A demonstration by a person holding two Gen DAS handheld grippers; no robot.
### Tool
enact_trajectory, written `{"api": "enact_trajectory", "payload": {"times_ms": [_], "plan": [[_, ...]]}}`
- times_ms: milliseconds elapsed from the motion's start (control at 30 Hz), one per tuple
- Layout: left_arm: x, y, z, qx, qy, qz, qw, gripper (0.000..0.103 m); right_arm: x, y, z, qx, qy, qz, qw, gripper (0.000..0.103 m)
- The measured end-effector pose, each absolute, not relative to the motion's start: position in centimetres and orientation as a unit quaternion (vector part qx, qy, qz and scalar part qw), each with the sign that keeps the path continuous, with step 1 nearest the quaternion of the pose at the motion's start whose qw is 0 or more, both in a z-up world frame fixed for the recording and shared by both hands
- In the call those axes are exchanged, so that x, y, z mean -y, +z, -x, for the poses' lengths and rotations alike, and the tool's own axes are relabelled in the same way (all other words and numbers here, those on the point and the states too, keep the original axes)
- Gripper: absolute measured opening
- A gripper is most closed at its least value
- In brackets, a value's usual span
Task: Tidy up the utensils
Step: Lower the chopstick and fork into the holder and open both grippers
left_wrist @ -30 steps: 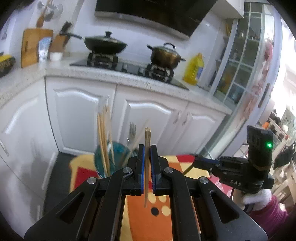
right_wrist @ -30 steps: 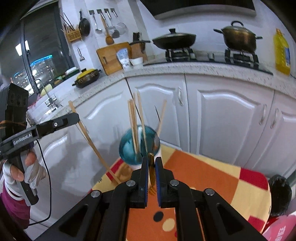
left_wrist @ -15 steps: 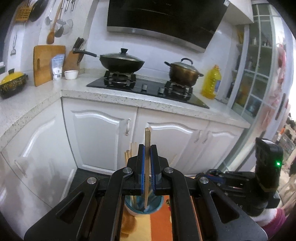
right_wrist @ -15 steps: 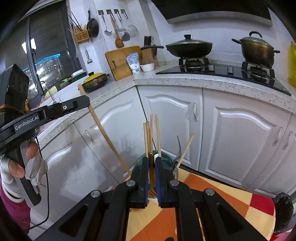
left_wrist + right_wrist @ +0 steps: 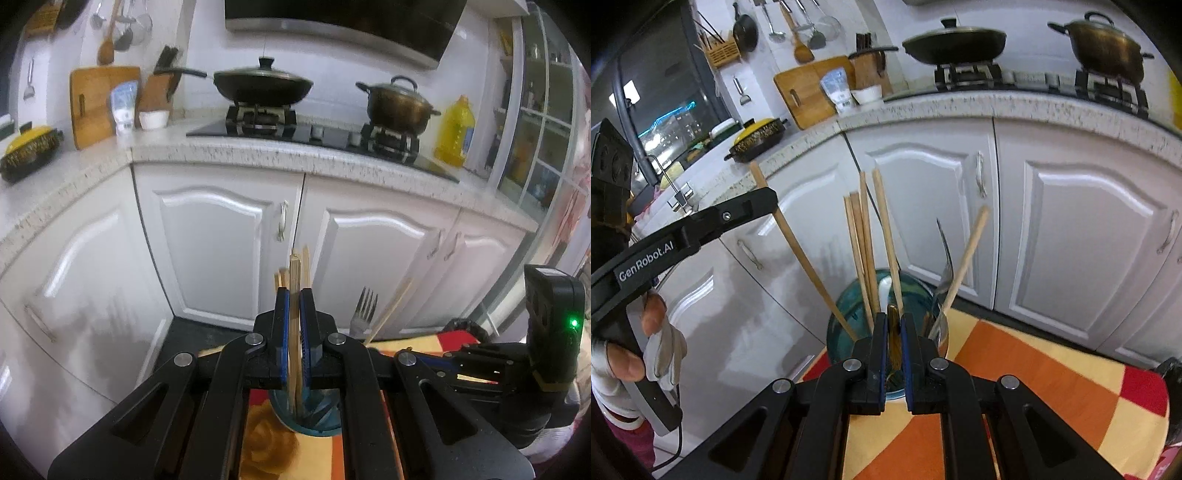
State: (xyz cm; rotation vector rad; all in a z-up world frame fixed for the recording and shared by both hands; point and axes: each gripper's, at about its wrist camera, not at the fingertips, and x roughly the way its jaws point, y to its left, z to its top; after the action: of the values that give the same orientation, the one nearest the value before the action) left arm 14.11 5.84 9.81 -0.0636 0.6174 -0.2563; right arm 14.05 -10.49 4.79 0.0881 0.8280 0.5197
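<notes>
A teal utensil cup (image 5: 846, 314) stands on the table and holds several wooden chopsticks (image 5: 866, 240) and a steel fork (image 5: 364, 308). My left gripper (image 5: 294, 295) is shut on a wooden chopstick (image 5: 294, 295) that slants down with its lower end inside the cup (image 5: 314, 421); the same chopstick shows in the right wrist view (image 5: 801, 251). My right gripper (image 5: 893, 321) is shut on a gold fork (image 5: 894, 332) held just over the cup's near rim, tines down.
The table wears an orange, yellow and red patterned cloth (image 5: 1015, 376). White kitchen cabinets (image 5: 221, 240) stand close behind it. A wok (image 5: 262, 83), a pot (image 5: 397, 103) and an oil bottle (image 5: 454, 133) sit on the counter above.
Both grippers have come down and closer to the cup. The left chopstick's lower end now sits inside the cup. The gold fork has moved up to the cup's rim.
</notes>
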Motion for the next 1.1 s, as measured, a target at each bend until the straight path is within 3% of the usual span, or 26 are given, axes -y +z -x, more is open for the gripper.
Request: {"api": "enact_trajectory", "payload": {"times_ms": [533,667,800,933,1100], "plan": [[-5.3,6.7,-15.1,-0.335,-0.122,0.053,0.933,0.004,11.4,1.6,-14.9,-0.426,0.246,-0.091,0.866,0.007],[-5.2,6.6,-14.9,-0.343,-0.123,0.054,0.930,0.005,12.0,1.7,-14.3,-0.425,0.245,-0.096,0.866,0.023],[-5.3,6.2,-14.7,-0.350,-0.120,0.059,0.927,0.006,12.3,1.8,-13.6,-0.425,0.244,-0.099,0.866,0.024],[-5.6,6.0,-14.2,-0.351,-0.117,0.066,0.927,0.024,13.0,1.6,-12.9,-0.426,0.240,-0.106,0.866,0.024],[-5.7,5.2,-13.0,-0.352,-0.096,0.058,0.929,0.029,13.2,1.3,-11.8,-0.423,0.225,-0.095,0.873,0.024]]}}
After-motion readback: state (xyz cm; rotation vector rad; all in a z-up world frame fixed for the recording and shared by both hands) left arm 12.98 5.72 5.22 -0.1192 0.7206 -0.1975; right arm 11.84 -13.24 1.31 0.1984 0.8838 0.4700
